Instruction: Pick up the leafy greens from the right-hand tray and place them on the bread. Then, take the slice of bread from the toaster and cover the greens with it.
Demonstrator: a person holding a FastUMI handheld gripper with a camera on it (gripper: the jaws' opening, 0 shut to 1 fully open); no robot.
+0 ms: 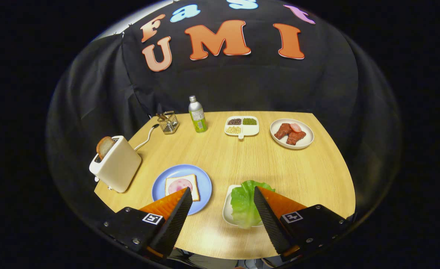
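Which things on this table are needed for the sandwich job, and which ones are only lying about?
Needed:
leafy greens on the white tray, between the fingers of the open gripper
bread with ham on the blue plate
bread slice in the toaster

Lying about:
bottle
wire basket
divided dish of beans
plate of meat

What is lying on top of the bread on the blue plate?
A round pink ham slice lies on the bread; the open tongs cover the near corner of the bread.
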